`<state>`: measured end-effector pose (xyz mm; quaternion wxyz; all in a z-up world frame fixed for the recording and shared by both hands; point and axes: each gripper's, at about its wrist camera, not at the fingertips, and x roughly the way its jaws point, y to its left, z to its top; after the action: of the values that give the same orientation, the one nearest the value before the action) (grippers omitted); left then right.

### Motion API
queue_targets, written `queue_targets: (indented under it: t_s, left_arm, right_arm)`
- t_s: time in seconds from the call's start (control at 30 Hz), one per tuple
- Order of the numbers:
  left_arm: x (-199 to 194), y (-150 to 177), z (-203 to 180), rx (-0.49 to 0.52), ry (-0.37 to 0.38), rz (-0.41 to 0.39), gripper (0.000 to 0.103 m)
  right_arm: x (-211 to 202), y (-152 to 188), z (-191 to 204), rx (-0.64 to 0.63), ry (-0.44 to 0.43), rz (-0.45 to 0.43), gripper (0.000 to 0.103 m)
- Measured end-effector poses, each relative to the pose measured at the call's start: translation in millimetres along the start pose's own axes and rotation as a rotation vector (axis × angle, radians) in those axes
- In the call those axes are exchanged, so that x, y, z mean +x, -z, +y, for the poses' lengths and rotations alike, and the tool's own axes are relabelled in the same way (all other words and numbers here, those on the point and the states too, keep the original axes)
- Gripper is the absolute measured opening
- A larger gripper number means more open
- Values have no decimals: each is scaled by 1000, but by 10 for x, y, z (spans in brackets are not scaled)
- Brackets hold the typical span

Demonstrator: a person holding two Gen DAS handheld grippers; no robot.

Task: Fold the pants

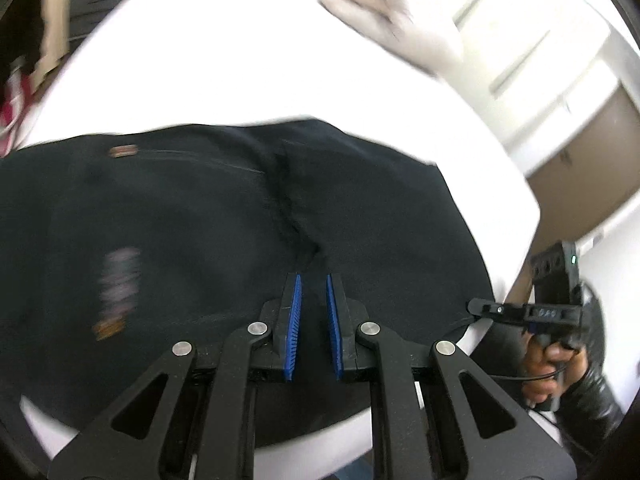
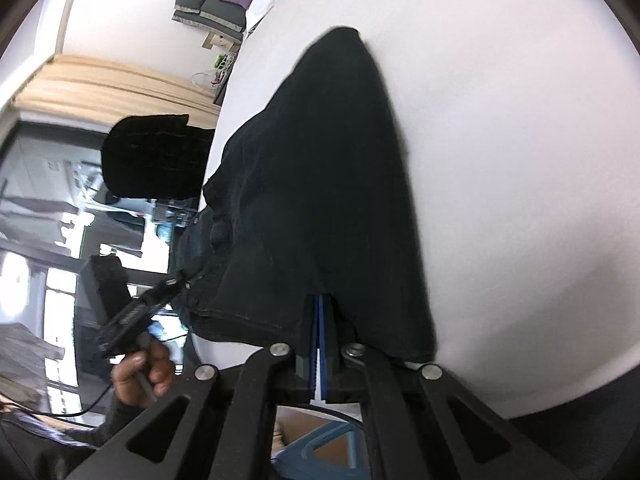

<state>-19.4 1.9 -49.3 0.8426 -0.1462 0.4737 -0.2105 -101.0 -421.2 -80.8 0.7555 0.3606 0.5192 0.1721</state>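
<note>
Lying on the white table (image 1: pixel 248 80), the black pants (image 1: pixel 192 216) look soft and limp, best held at hems or waistband. Left gripper (image 1: pixel 312 292) stands slightly spread over the cloth; right gripper (image 2: pixel 320 316) is pressed together, pinching a fabric edge.

One pair of black pants (image 1: pixel 224 220) is counted on one white table (image 1: pixel 248 80). Two grippers are counted: the left gripper (image 1: pixel 313 280) and the right gripper (image 2: pixel 320 300). One pale garment (image 1: pixel 384 12) is noted at the table's far edge. Two folded cushions (image 2: pixel 212 0) are seen beyond.
</note>
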Motion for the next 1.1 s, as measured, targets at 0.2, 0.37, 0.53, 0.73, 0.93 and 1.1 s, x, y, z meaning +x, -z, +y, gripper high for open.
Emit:
queue_targets:
  t_s: [0.2,0.37,0.53,0.73,0.93,1.1]
  left_arm:
    - [-874,403,900,-302,-55,-160,56]
    - [-1229,671,1455,-562,-52,-279,84]
    - [-1061,742,1640,-707,123,-264,84]
    - [-895,825,1806,-824,207,-222,84]
    - [-728,799,1995,-930,265,-237,83]
    - [-697,804,2133,-978,289,-235,50]
  right_arm:
    - [-77,35,499,-80,-65,-73,76]
    - [95,-106,950,-141,-175,-40,76]
    - [436,-313,1342,-188,-263,24,70]
    - [885,-397,1562,-220,-276,120,61]
    - [1147,-461,1571,-196,-272,173,53]
    - [1210,-496,1584,-203,-222,198,48]
